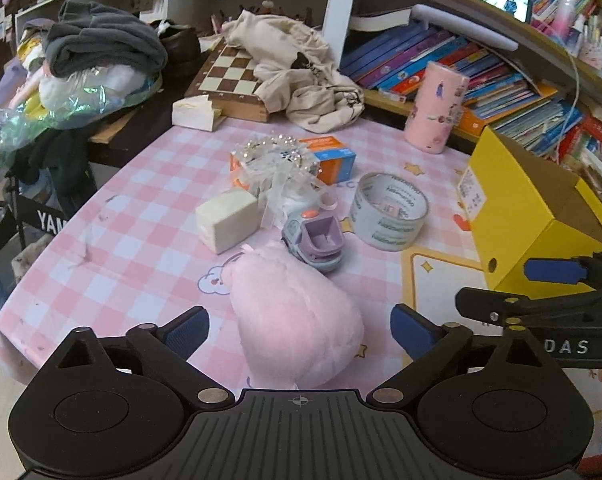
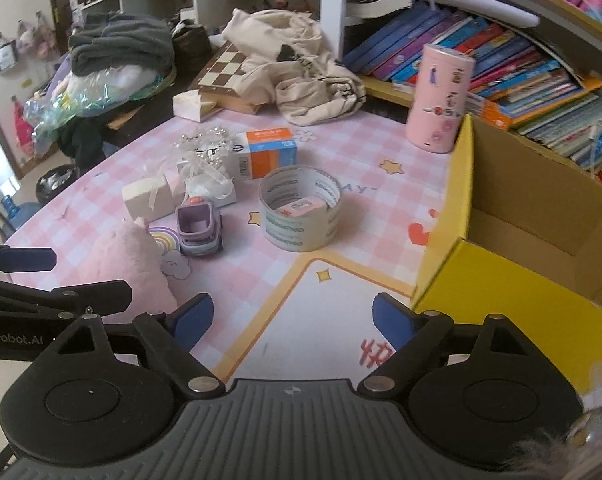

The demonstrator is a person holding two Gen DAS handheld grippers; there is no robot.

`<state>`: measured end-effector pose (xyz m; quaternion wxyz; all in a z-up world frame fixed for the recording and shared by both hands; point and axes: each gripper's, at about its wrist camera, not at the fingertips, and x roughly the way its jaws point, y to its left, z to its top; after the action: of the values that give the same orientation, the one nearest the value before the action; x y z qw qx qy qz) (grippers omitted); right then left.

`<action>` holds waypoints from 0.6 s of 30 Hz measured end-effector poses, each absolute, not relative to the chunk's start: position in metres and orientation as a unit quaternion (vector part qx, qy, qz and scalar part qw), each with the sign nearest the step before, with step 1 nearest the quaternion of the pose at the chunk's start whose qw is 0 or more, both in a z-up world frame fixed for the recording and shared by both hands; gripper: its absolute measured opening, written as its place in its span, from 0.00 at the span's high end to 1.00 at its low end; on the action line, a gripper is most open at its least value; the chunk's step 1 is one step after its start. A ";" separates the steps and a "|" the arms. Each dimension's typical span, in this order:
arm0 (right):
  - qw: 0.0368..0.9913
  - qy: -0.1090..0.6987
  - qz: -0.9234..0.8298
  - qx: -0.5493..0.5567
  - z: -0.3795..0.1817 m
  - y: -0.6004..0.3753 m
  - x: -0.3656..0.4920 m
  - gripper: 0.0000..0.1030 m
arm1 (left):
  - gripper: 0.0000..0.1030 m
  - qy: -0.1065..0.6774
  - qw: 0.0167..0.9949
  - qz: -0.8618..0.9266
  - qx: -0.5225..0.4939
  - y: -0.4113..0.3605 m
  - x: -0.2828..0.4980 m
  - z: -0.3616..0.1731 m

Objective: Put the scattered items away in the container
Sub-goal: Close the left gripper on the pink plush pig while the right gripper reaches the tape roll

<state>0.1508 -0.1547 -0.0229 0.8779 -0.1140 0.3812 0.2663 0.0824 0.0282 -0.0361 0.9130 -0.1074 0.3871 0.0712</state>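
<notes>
Between left gripper (image 1: 299, 330) fingers, apart, pink plush (image 1: 297, 316).

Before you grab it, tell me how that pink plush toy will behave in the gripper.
The pink plush toy looks soft and fuzzy, so it will probably squash and sag rather than hold shape. It seems light for its bulk. Lying rounded between the wide-open pads of the left gripper, it may bulge out sideways when squeezed; it is unlikely to roll or break.
</notes>
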 end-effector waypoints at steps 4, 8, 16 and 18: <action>0.869 0.389 0.280 -0.120 -0.031 -0.149 0.165 0.20 | 0.06 0.395 0.908 0.082 -0.110 0.027 0.090 -0.041; 0.862 0.397 0.291 -0.119 -0.037 -0.146 0.176 0.20 | 0.07 0.409 0.900 0.095 -0.118 0.029 0.097 -0.049; 0.854 0.404 0.305 -0.119 -0.044 -0.138 0.195 0.21 | 0.10 0.424 0.889 0.109 -0.138 0.036 0.107 -0.060; 0.853 0.404 0.307 -0.119 -0.045 -0.135 0.200 0.20 | 0.12 0.425 0.887 0.108 -0.141 0.037 0.109 -0.061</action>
<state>0.1999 -0.1352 -0.0453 0.8534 -0.1191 0.4044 0.3066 0.1093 0.0371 -0.0612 0.8875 -0.1408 0.4253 0.1081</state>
